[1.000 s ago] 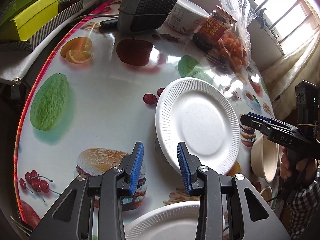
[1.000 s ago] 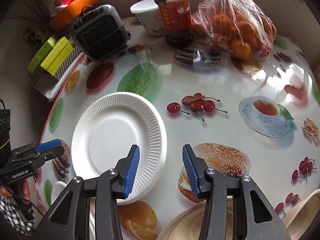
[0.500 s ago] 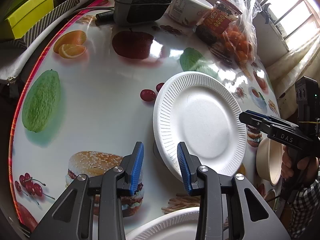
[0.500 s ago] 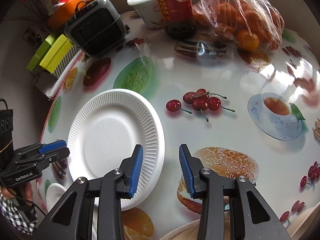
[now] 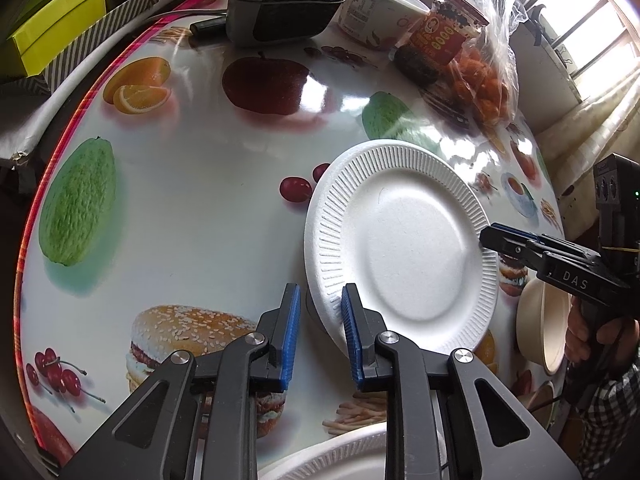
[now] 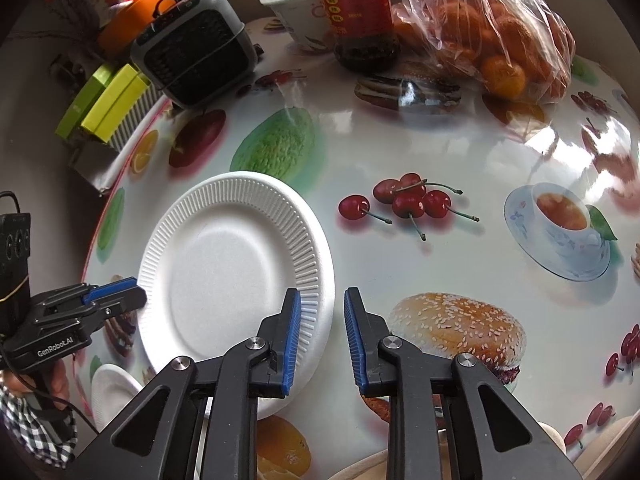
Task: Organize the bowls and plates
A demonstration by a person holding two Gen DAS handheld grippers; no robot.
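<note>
- In the left wrist view we see the left gripper with its jaws spread, straddling the near rim of the white plate; the rim sits between the blue pads, and we cannot tell whether either pad touches it.
- That view alone shows a beige bowl at the right, beside the right gripper, whose tip meets the plate's far rim.
- It also shows the edge of a second white plate at the bottom, under the left gripper.
- From the right wrist view, the right gripper has its jaws spread, the plate's edge lying in the gap between them.
- Only here do we see a small white dish at lower left, near the left gripper.
- The plate sits mid-counter on the fruit-printed surface, near the printed cherries.
- We count two grippers, two white plates, one beige bowl and one small dish.
- Behind them: one dark heater, one red-labelled jar, one white cup, one bag of oranges.
</note>
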